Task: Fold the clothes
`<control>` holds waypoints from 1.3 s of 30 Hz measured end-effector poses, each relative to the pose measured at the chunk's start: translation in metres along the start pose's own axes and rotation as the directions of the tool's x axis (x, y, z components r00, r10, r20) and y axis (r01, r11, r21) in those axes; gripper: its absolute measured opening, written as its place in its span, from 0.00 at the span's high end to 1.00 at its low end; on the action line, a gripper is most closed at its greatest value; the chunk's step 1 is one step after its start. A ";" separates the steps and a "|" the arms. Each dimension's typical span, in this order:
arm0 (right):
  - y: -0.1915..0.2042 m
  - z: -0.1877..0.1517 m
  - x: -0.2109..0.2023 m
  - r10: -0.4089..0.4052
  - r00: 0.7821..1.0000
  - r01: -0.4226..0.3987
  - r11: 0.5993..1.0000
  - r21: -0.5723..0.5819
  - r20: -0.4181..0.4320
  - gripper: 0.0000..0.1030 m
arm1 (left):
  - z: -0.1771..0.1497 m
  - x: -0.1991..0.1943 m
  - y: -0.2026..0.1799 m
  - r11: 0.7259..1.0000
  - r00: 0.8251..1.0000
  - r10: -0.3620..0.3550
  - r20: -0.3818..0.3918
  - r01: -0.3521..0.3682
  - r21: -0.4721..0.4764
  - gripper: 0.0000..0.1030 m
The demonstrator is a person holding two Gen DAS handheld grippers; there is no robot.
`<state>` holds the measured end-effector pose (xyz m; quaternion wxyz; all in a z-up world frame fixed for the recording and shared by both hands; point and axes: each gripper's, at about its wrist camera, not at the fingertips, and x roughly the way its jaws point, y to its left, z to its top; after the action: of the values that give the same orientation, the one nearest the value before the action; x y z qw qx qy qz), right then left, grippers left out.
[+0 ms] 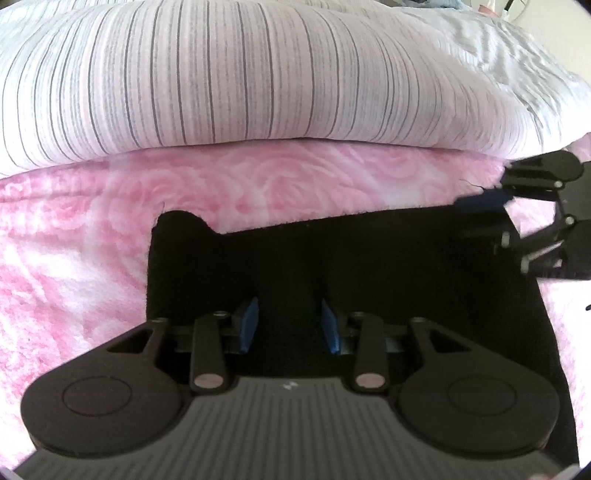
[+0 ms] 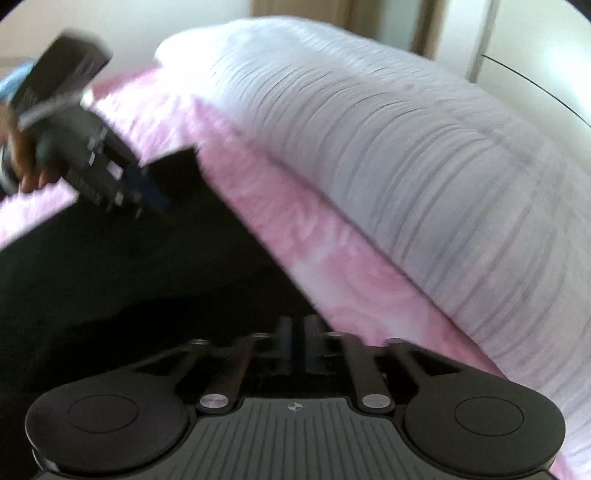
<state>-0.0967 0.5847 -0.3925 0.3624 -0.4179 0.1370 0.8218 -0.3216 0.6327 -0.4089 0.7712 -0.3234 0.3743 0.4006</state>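
Surface: pink rose-pattern blanket [image 1: 74, 258] covers the bed, carries everything.
Task item: black garment [image 1: 369, 266] lies flat on the blanket, near its front edge; far hem runs parallel to the pillow, with a small tab sticking up at the far left corner.
Garment in right view: same black cloth [image 2: 110, 280] fills the lower left, its far corner close to the pillow edge.
Pillow: grey-striped white pillow [image 1: 221, 81] lies along the far side of the blanket, behind the garment, with a strip of pink between them.
Left gripper: left gripper [image 1: 290, 321] sits over the middle of the garment, blue pads [image 1: 250, 321] spread apart, nothing between them, released.
Left gripper in right view: blurred, at the upper left [image 2: 155, 194], held by a hand [image 2: 26, 162], blue tips down at the garment's far edge.
Right gripper: right gripper [image 2: 297, 343] fingers drawn close together at the garment's right edge where black meets pink; blur, cannot tell if cloth is pinched.
Right gripper in left view: at the garment's far right corner [image 1: 484, 201], blue tip touching the hem, blurred.
Background: pale wall and a door frame [image 2: 428, 26] beyond the pillow.
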 end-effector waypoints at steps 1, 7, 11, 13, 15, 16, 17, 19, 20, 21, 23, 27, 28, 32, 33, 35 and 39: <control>0.002 0.000 0.004 0.008 1.000 -0.008 1.000 -0.014 -0.013 0.40 | 0.001 0.000 0.000 1.000 1.000 -0.003 -0.002 0.003 0.005 0.68; 0.011 -0.005 0.025 0.059 0.998 -0.062 0.994 -0.090 -0.033 0.67 | -0.005 -0.001 0.007 0.999 0.999 -0.036 0.021 0.036 0.001 0.68; 0.021 -0.008 0.019 0.047 0.998 -0.053 0.984 -0.171 -0.039 0.97 | -0.008 -0.004 0.009 0.999 0.998 -0.049 0.038 0.050 -0.018 0.68; 0.025 -0.009 0.016 0.026 0.999 -0.031 0.979 -0.203 -0.024 0.98 | -0.009 -0.007 0.010 0.998 0.997 -0.056 0.044 0.057 -0.033 0.68; 0.027 -0.011 0.009 -0.015 1.000 0.019 0.978 -0.207 0.022 0.98 | -0.011 -0.008 0.012 0.997 0.997 -0.059 0.051 0.061 -0.038 0.69; 0.027 -0.012 0.005 -0.038 0.998 0.047 0.979 -0.197 0.050 0.98 | -0.013 -0.009 0.012 0.997 0.997 -0.061 0.054 0.063 -0.041 0.69; 0.027 -0.014 0.001 -0.061 0.995 0.075 0.980 -0.187 0.078 0.98 | -0.014 -0.010 0.013 0.997 0.996 -0.062 0.058 0.065 -0.044 0.69; 0.028 -0.020 0.002 -0.127 0.988 0.142 0.974 -0.179 0.090 0.98 | -0.016 -0.012 0.014 0.996 0.996 -0.066 0.064 0.069 -0.049 0.69; 0.029 -0.024 0.004 -0.161 0.983 0.175 0.969 -0.175 0.094 0.98 | -0.017 -0.013 0.014 0.996 0.995 -0.067 0.068 0.071 -0.051 0.69; 0.029 -0.027 0.005 -0.194 0.976 0.209 0.963 -0.171 0.097 0.98 | -0.018 -0.012 0.014 0.996 0.995 -0.063 0.073 0.067 -0.057 0.69; 0.030 -0.033 0.017 -0.234 0.971 0.239 0.959 -0.153 0.050 0.98 | -0.017 -0.011 0.011 0.997 0.996 -0.046 0.081 0.051 -0.058 0.69; 0.026 -0.029 0.028 -0.305 0.952 0.307 0.948 -0.088 0.039 0.83 | -0.013 -0.011 0.009 0.998 0.996 0.000 0.091 0.006 -0.066 0.69; 0.020 -0.028 0.025 -0.312 0.950 0.313 0.949 -0.034 0.032 0.68 | -0.011 -0.011 0.010 0.997 0.996 0.014 0.093 -0.007 -0.071 0.71; 0.002 -0.031 0.008 -0.321 0.947 0.317 0.936 0.153 0.005 0.54 | -0.005 -0.019 0.017 0.989 0.989 0.052 0.136 -0.032 -0.143 0.73; -0.001 -0.035 0.001 -0.319 0.948 0.313 0.930 0.190 -0.001 0.52 | -0.006 -0.025 0.020 0.985 0.986 0.061 0.158 -0.034 -0.168 0.71; -0.006 -0.043 -0.012 -0.313 0.950 0.305 0.915 0.263 -0.012 0.45 | -0.008 -0.034 0.027 0.978 0.980 0.081 0.181 -0.043 -0.205 0.61; -0.017 -0.058 -0.038 -0.300 0.953 0.287 0.868 0.406 -0.032 0.44 | -0.007 -0.022 0.036 0.975 0.985 0.131 0.116 -0.106 -0.198 0.59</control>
<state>-0.0362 0.5481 -0.3969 0.5638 -0.3363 0.2336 0.7172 -0.3638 0.6363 -0.4011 0.7339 -0.3465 0.3026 0.4998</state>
